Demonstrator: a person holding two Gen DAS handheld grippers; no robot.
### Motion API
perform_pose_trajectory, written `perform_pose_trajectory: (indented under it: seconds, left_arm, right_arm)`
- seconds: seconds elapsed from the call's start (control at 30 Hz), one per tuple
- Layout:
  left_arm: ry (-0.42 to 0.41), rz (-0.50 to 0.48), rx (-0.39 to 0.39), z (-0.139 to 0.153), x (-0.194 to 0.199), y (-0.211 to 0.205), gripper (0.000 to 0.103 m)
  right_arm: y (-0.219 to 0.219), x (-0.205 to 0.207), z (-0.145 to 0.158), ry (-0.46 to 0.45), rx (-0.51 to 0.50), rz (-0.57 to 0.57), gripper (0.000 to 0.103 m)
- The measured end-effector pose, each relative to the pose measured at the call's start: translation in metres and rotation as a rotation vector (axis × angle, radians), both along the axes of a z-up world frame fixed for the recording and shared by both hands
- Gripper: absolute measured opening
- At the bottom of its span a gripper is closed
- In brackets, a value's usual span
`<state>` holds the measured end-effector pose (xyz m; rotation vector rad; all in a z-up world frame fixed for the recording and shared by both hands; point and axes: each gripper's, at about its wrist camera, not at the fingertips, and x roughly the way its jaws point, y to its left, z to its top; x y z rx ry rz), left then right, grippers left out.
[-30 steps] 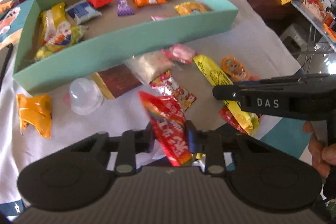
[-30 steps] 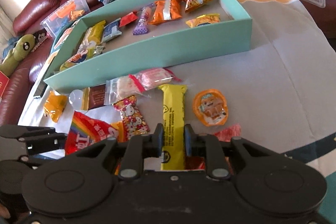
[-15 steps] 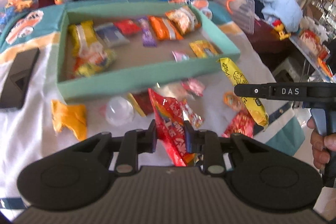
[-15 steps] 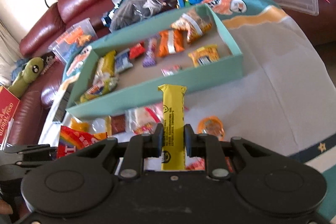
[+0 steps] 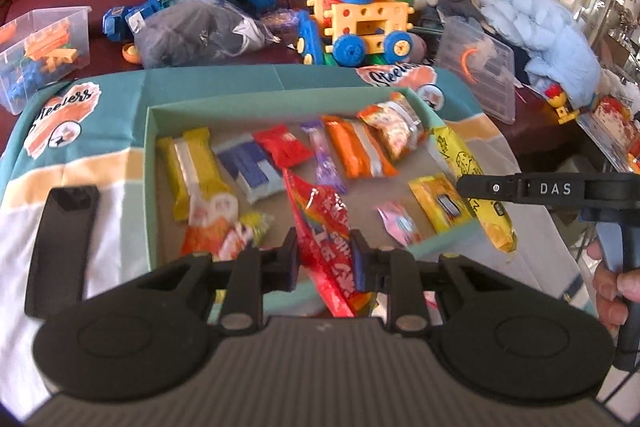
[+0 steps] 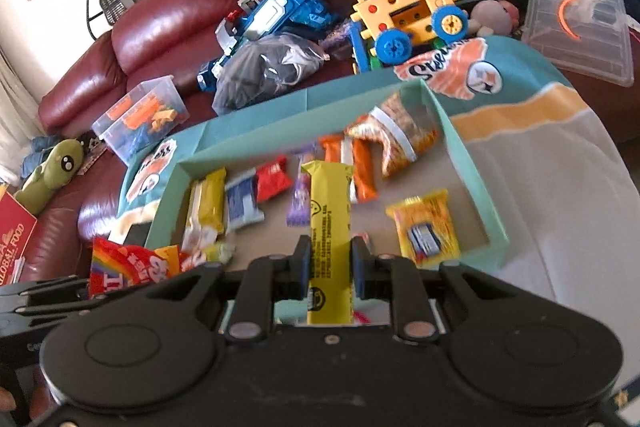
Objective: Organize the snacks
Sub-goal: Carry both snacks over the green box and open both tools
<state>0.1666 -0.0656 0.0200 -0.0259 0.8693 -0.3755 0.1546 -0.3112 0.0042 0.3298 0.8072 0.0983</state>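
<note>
Two packets are held at once: the left gripper (image 5: 324, 259) has its jaws clamped on a red rainbow candy bag (image 5: 320, 223), the right gripper (image 6: 330, 269) on a yellow bar (image 6: 330, 223), both at lower centre. Each hangs above the teal box (image 5: 150, 163), probably for dropping inside. Both grippers angle downward.

Bare strip of box floor (image 6: 460, 203) btwn orange bars (image 6: 362, 167) & yellow pack (image 6: 428, 231)

Yellow snack bar (image 6: 330, 227) between closed right gripper (image 6: 330, 269) jaws, above teal box (image 6: 472, 163)
</note>
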Motion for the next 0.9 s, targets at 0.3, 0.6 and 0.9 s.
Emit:
perform_pose_trajectory:
  seconds: [0.3, 0.6, 0.9]
  left_arm:
    - [0.043, -0.005, 0.058, -0.028, 0.052, -0.016, 0.024]
    - [0.03, 0.031, 0.138, -0.042, 0.07, -0.023, 0.074]
    - [-0.015, 0.068, 0.139, -0.03, 0.048, -0.024, 0.103]
  right_arm:
    - [0.022, 0.055, -0.028, 0.054, 0.003, 0.022, 0.02]
    - [0.024, 0.077, -0.047, 0.071, 0.024, 0.004, 0.042]
    - [0.014, 0.052, -0.035, 0.022, 0.002, -0.041, 0.098]
